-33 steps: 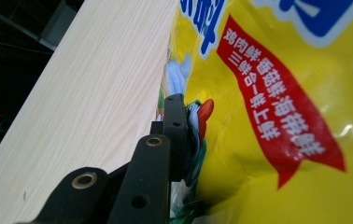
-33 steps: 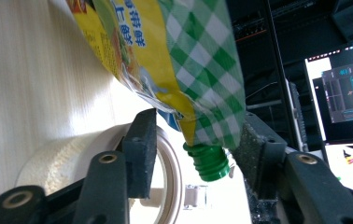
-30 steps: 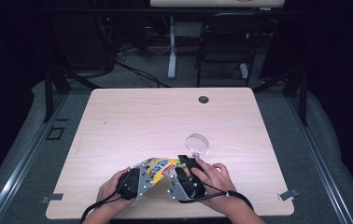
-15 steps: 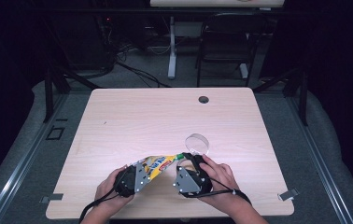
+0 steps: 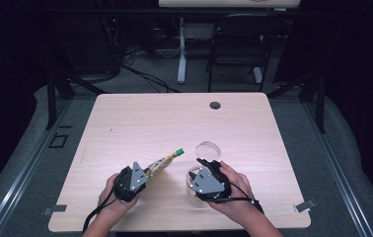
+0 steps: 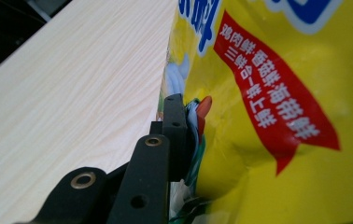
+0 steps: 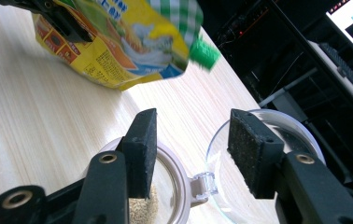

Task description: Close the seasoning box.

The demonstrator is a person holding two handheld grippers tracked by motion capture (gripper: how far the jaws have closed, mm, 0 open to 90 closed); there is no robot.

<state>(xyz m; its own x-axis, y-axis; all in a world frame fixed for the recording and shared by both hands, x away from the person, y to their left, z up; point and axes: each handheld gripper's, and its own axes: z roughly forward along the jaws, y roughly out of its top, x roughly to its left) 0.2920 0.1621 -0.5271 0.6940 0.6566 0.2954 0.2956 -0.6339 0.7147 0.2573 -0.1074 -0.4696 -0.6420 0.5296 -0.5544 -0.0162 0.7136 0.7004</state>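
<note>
A yellow snack pouch (image 5: 162,163) with a green cap (image 5: 179,150) is held off the table, slanting up to the right. My left gripper (image 5: 146,173) is shut on its lower end; the printed yellow pouch (image 6: 282,116) presses against a black pad (image 6: 173,130) in the left gripper view. My right gripper (image 5: 202,164) hovers open over a glass jar (image 5: 191,181). The right gripper (image 7: 193,126) has its jaws well apart above the jar rim (image 7: 179,172). Pale granules (image 7: 142,207) lie inside. The clear hinged lid (image 7: 277,126) lies open beside it. The pouch (image 7: 114,42) and green cap (image 7: 205,53) hang just beyond.
The light wooden table (image 5: 150,118) has a round cable hole (image 5: 215,105) near its far edge. The jar's lid (image 5: 208,148) rests flat toward the table's middle. Dark floor, cables and a chair lie beyond the far edge.
The two grippers, close together a second ago, have drawn apart. The left one carried the pouch to the left; the right one now stands open over the jar.
</note>
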